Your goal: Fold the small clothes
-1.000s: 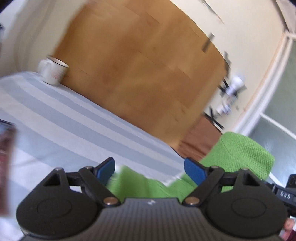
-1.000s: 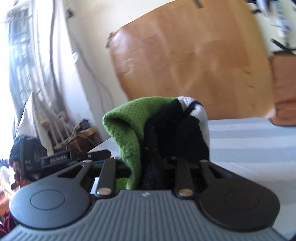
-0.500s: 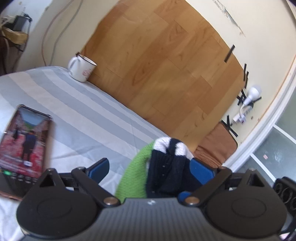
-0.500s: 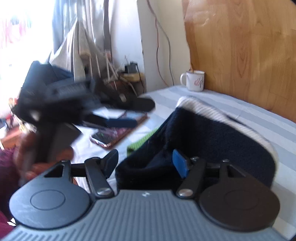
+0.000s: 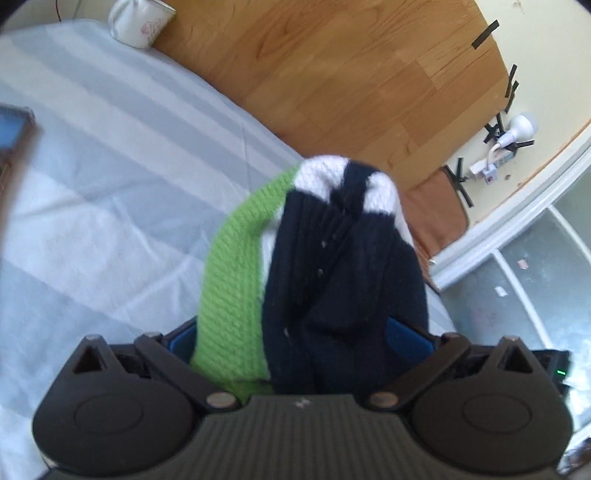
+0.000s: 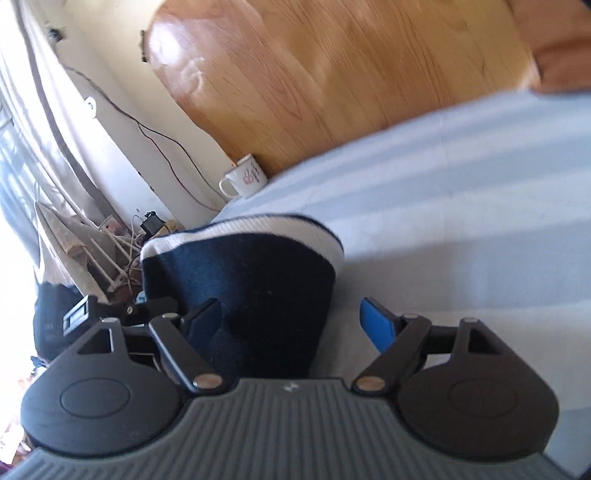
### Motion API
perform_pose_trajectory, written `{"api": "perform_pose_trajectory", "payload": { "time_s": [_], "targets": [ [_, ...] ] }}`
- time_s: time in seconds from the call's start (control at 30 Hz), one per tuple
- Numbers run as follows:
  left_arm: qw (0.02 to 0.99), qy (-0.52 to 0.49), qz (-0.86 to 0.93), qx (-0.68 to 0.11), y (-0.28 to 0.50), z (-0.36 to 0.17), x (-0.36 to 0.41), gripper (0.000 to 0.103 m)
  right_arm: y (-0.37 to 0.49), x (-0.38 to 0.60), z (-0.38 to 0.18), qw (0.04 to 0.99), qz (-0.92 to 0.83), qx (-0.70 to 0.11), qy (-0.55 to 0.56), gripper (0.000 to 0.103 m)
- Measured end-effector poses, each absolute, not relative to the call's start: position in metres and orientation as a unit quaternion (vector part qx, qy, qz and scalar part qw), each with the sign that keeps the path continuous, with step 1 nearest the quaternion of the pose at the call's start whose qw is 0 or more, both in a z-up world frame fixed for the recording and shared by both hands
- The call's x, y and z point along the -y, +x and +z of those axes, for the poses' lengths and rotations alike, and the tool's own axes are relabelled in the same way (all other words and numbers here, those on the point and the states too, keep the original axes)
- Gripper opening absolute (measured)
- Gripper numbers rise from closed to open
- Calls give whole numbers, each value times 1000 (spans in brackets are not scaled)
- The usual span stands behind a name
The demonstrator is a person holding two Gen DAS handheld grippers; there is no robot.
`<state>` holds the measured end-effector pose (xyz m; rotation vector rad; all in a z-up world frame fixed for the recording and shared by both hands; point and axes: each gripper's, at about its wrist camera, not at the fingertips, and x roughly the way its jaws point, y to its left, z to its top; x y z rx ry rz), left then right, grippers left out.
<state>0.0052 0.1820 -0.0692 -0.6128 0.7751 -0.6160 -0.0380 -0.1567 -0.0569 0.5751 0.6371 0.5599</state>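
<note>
A small knit garment [image 5: 332, 277] in navy, green and white lies bunched on the striped bed sheet [image 5: 110, 166]. It sits between the jaws of my left gripper [image 5: 295, 336], which are opening wide; the blue pads flank it without squeezing. In the right wrist view the navy part with its white rim [image 6: 240, 273] stands between the jaws of my right gripper [image 6: 291, 325]. Those jaws are opening too. The cloth leans on the left finger, and the blue right pad [image 6: 376, 328] is clear of it.
A white mug [image 5: 138, 22] stands at the far corner of the bed by the wooden headboard [image 5: 351, 74], also visible as the mug [image 6: 245, 181]. A phone [image 5: 11, 129] lies at the left edge of the sheet. Cables and clutter sit beyond the bed's left side [image 6: 110, 240].
My right gripper has let go of the garment and its jaws have spread wide. Both grippers have dropped toward the bed, and the garment now rests between them.
</note>
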Motion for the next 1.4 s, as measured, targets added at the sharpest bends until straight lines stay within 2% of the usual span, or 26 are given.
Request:
{"api": "perform_pose_trajectory", "payload": {
  "time_s": [0.1,0.17,0.23,0.33,0.37,0.5,0.63,0.87,0.93,1.0,1.03,1.1,1.4],
  "targets": [
    [835,-286,-302,-361,3,-73,-175,101,-18,133,-62,846,304,-318,300,86],
    [835,-286,-301,-361,3,-72,-170,99,-12,116,-57,853,302,-324,275,79],
    [830,-298,-297,-366,8,-70,-167,99,-8,115,-50,855,313,-313,270,62],
    [821,-305,-314,-367,31,-56,-156,96,-1,131,-30,865,326,-273,267,57],
    [823,-297,-318,-365,43,-47,-147,93,4,137,-22,873,322,-255,262,56],
    [844,-243,-340,-338,101,-7,-96,93,46,179,3,892,295,-206,274,57],
    [851,-215,-352,-326,176,12,-39,93,105,228,7,896,261,-193,303,57],
    [851,-202,-331,-354,276,-22,35,90,184,284,-28,900,180,-232,323,57],
    [858,-183,-309,-366,287,-38,49,90,198,285,-41,896,155,-259,327,61],
    [871,-161,-281,-369,289,-48,58,91,200,282,-45,898,135,-269,321,69],
    [876,-156,-276,-364,286,-51,60,95,197,280,-43,903,130,-265,311,73],
    [889,-145,-256,-352,274,-47,60,97,186,278,-38,919,109,-250,285,78],
    [931,-74,-172,-313,156,-17,37,100,76,262,-31,948,60,-223,218,79]
  ]
}}
